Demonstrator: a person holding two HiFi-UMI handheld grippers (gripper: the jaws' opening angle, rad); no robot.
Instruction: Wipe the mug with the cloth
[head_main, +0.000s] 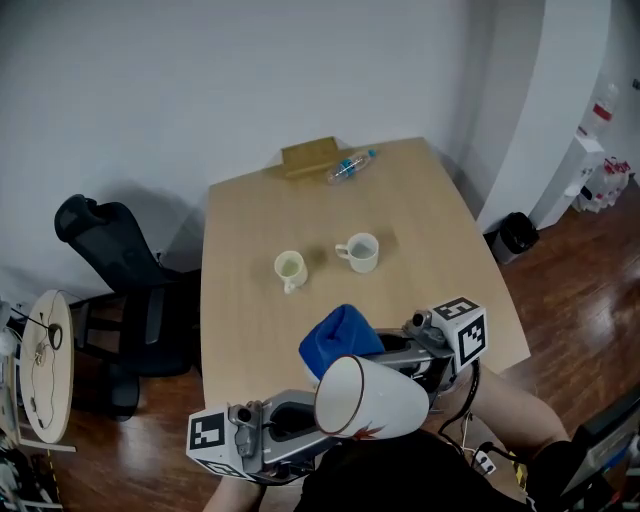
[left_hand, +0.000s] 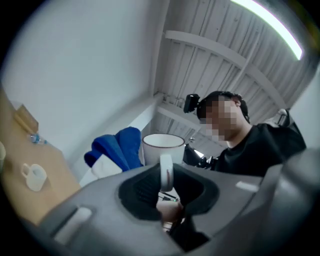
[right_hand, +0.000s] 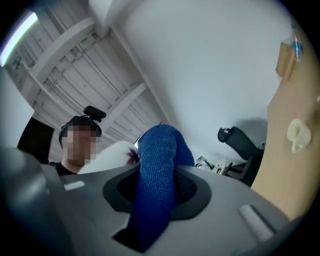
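Blue cloth (head_main: 340, 338) is bunched up in the right tool (head_main: 405, 345), whose jaws are pinched onto a fold of it, so a fat lump sticks out past them. The left tool (head_main: 300, 418) has the mug (head_main: 372, 398), white with a dark rim and a reddish mark on its side, and its jaws are squeezed tight on the handle (left_hand: 166, 172). The mug is up in the air, tipped over on its side, close to the person's body and off the near edge of the table (head_main: 430, 200). The cloth sits right by the rim, can't tell if it's actually touching. Further out on the table are a yellowish cup (head_main: 290, 269) and a white cup (head_main: 359, 252), near each other, then a plastic bottle (head_main: 350, 166) lying just beside a brown box (head_main: 309, 156) at the far end. A black office chair (head_main: 110, 260) stands left of the table.
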